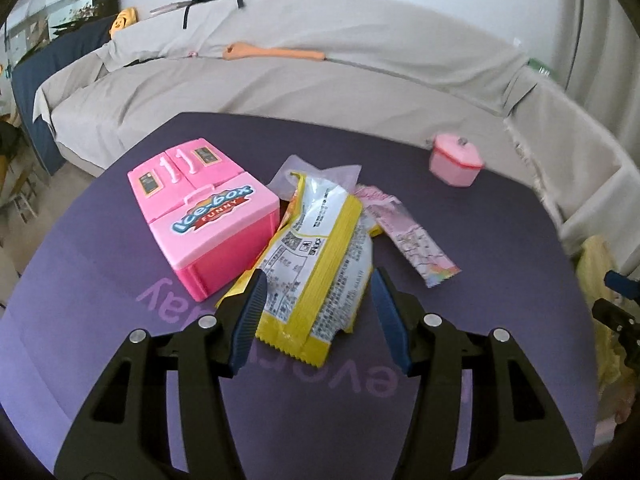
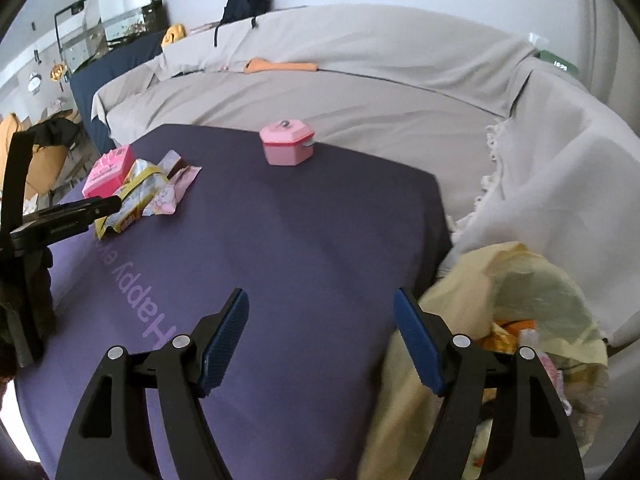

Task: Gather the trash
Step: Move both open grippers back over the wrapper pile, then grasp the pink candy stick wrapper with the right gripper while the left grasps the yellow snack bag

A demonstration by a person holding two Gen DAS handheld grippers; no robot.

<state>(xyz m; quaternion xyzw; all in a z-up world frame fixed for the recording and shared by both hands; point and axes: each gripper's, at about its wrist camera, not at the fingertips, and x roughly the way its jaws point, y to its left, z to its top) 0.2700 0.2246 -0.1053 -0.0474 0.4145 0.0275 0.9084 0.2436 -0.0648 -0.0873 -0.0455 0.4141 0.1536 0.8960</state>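
While your left gripper (image 1: 318, 314) hovers over the purple mat (image 1: 120, 248), its jaws stand partly open on either side of the yellow-and-white wrapper (image 1: 320, 256); the pads do not press on it. That wrapper lies against the pink toy fridge (image 1: 200, 216), with a pink wrapper (image 1: 412, 240) just beside it. Your right gripper (image 2: 320, 340) is spread wide and holds nothing. The yellow trash bag (image 2: 520, 280) sits just beside its right finger. A pink heart-shaped box (image 2: 286, 146) stands well apart.
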